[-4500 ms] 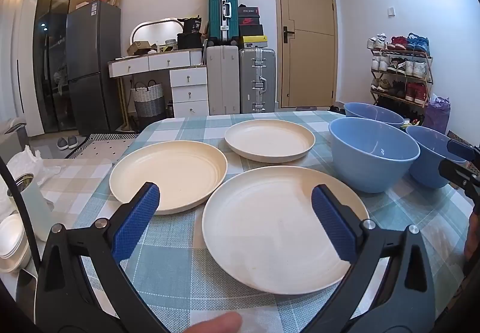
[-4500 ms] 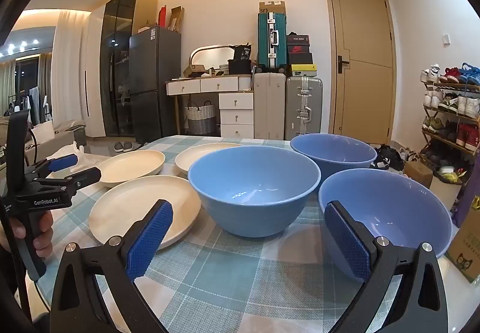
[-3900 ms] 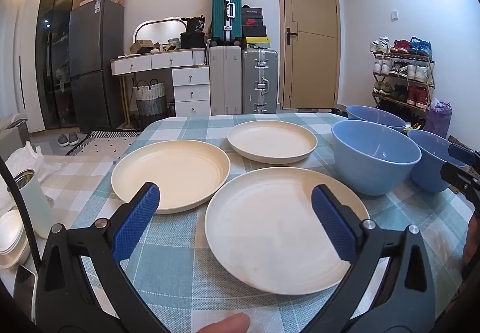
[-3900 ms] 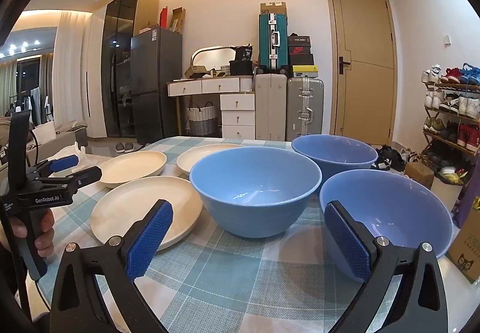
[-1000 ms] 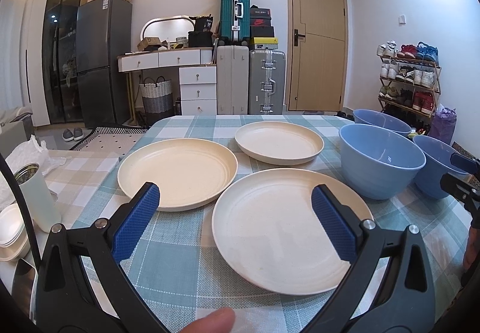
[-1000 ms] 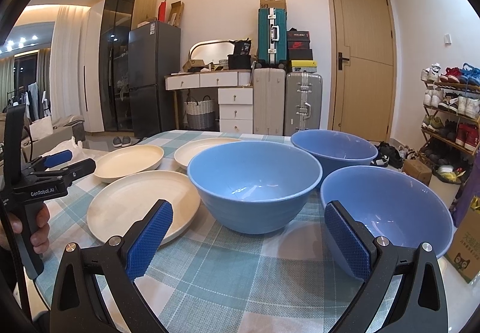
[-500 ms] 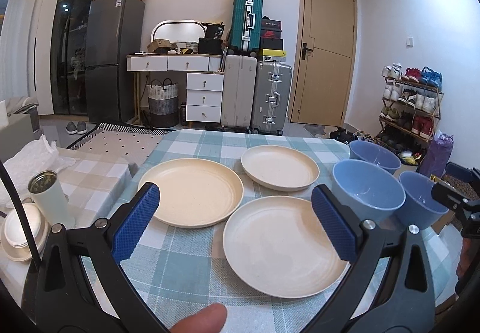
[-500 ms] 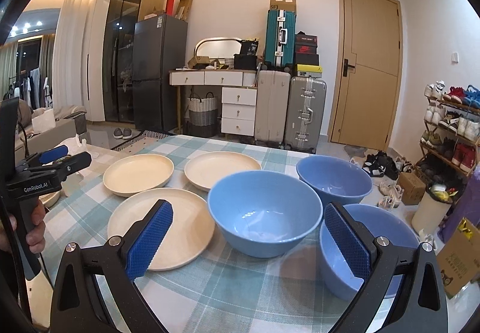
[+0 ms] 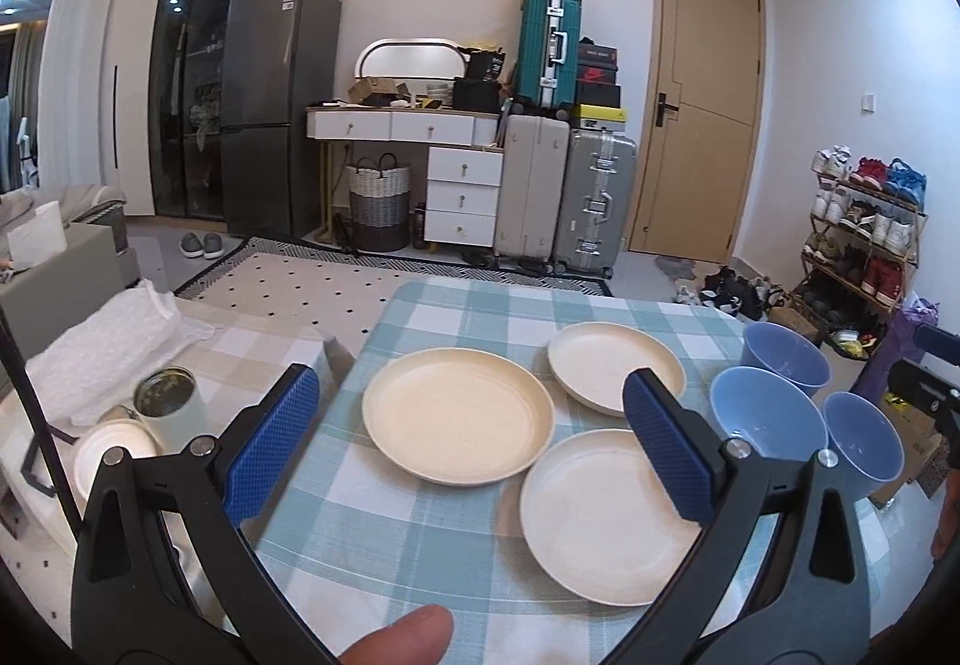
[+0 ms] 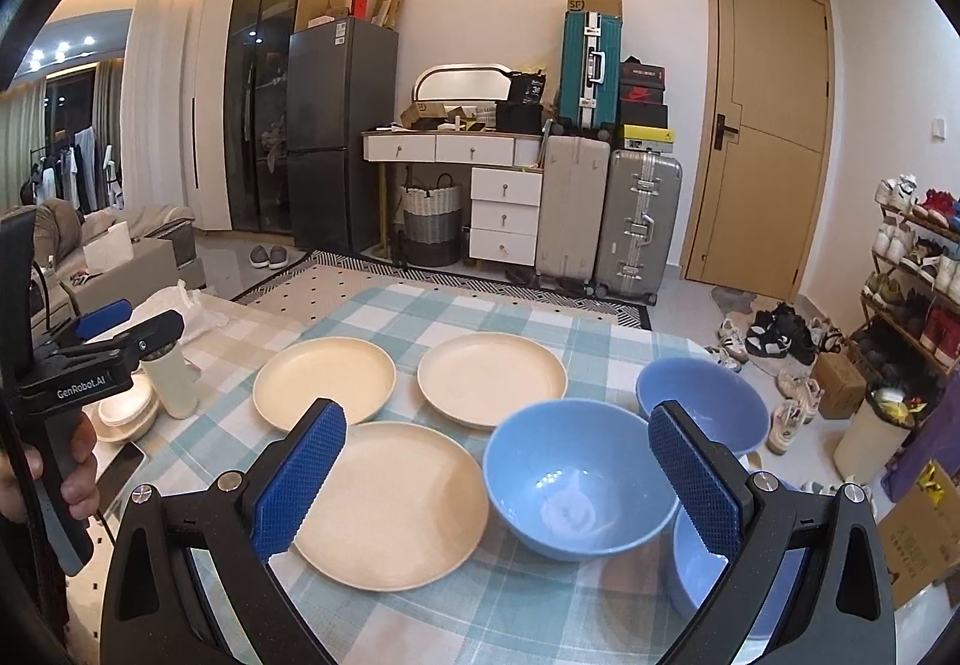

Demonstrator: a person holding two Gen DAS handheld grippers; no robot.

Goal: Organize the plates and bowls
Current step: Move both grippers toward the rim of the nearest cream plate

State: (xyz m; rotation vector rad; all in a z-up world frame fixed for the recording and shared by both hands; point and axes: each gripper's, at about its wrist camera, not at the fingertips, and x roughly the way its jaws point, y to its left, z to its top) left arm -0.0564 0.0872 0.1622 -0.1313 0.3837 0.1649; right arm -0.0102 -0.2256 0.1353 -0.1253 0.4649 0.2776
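Honestly, I judged the near plate [image 9: 606, 515] light but slick, best pinched at its six-o'clock rim, both grippers gaping

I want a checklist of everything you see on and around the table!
Surface: table under a blue-and-white checked cloth.
Job's things: three cream plates and three blue bowls, all separate, none stacked.
Clutter: a metal cup and small white dishes on the side surface.
Grippers: left gripper and right gripper both open, empty, above the table.
Cables: a thin dark one at the left edge.
Surroundings: fridge, suitcases, door, shoe rack.
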